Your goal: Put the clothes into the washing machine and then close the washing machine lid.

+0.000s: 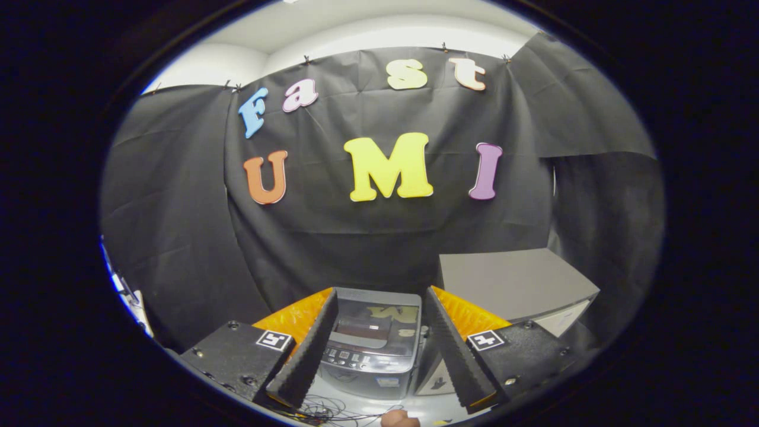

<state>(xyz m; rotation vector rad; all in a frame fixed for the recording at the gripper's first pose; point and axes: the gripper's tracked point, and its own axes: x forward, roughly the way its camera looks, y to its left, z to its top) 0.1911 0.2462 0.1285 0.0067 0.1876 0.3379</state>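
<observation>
Washing machine [372, 350] seen between fingers, just ahead, lid down over glass top. Hand-held gripper [379, 391] spread wide, nothing held. Grey box [513, 284] beside machine. Clothes unsighted. Step judged: approach. Next: clothes to be located and gripped, lid to be raised.

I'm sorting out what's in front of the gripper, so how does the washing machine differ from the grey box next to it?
The washing machine sits between the open fingers of the gripper; the grey box stands beside it, beyond one finger. The washing machine has a glossy, see-through lid that looks shut and a row of buttons; the grey box has a plain matte top. The box looks wider and taller. Both stand before the black cloth wall.
</observation>
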